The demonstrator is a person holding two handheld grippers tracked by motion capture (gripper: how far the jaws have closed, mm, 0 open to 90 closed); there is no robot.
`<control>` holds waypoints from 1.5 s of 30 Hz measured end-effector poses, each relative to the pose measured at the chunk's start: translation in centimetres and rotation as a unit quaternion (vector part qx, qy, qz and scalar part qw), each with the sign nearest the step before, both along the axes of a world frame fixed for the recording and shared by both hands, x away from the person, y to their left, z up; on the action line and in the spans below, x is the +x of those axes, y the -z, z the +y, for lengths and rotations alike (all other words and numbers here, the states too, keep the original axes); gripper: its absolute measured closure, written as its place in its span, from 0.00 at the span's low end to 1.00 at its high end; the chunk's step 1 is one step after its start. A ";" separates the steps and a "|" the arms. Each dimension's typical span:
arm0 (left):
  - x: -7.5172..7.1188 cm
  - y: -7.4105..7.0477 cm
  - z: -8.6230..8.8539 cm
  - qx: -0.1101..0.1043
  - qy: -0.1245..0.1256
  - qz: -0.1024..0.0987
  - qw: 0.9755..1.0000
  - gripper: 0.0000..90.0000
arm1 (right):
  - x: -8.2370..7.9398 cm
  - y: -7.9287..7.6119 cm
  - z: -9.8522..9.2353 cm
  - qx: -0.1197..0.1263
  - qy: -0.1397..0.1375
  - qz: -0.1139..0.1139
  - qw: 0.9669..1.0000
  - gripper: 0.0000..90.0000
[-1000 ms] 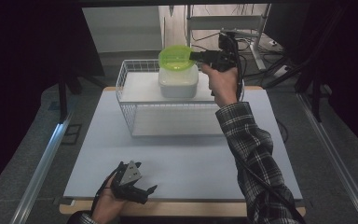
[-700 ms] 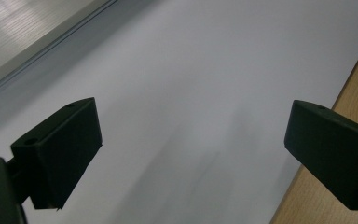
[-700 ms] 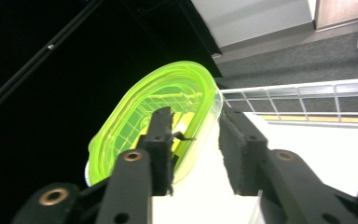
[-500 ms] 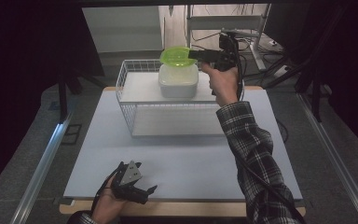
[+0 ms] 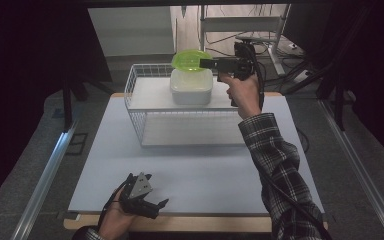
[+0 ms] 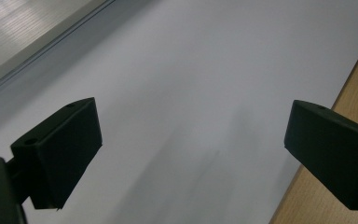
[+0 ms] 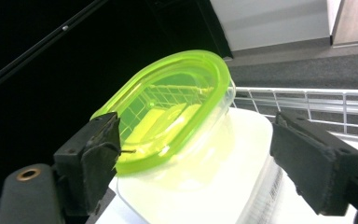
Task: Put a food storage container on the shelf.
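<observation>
Jaws of the right gripper (image 7: 193,161) are seen spread wide, with nothing clamped; the green lid (image 7: 165,109) sits tilted between and beyond them, resting askew on the white container (image 5: 191,86), which stands on the wire basket (image 5: 140,122). Compared with a second ago, the lid has been lowered onto the container's far rim and released, it seems. Placement is judged done but loose; the lid is not seated flat. Left gripper (image 5: 141,199) jaws are held wide open and empty, low over the near edge of the surface (image 5: 205,175).
</observation>
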State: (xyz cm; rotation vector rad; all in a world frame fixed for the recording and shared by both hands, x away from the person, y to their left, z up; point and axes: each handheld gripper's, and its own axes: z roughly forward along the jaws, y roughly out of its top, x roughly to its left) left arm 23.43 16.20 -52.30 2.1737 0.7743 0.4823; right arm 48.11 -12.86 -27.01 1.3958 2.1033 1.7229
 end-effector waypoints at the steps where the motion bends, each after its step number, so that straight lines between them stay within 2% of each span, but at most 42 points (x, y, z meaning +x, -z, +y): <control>1: 0.0 0.0 0.0 0.000 0.000 0.000 1.000 0.04 | -0.1 0.1 -0.1 0.001 -0.002 -0.001 1.000 0.17; 5: 0.0 0.0 0.0 0.001 0.000 0.000 1.000 0.04 | -0.7 0.3 -0.5 -0.004 -0.012 -0.012 1.000 0.15; 11: 0.0 0.0 0.0 0.001 -0.003 -0.002 1.000 0.04 | -2.1 0.5 -1.0 -0.023 -0.017 -0.033 0.999 0.13; 20: 0.1 0.0 0.0 -0.001 -0.005 -0.003 1.000 0.03 | -3.8 1.1 -1.7 -0.044 -0.030 -0.046 0.998 0.12; 28: 0.1 0.0 0.0 -0.001 -0.005 -0.003 1.000 0.03 | -5.3 2.0 -2.0 -0.051 -0.047 -0.054 0.996 0.11; 41: 0.1 0.0 0.0 -0.001 -0.006 -0.003 1.000 0.03 | -7.4 4.2 -2.0 -0.092 -0.071 -0.076 0.990 0.09; 45: 0.1 0.0 0.0 -0.001 -0.006 -0.003 1.000 0.03 | -7.9 4.9 -1.9 -0.109 -0.078 -0.086 0.987 0.08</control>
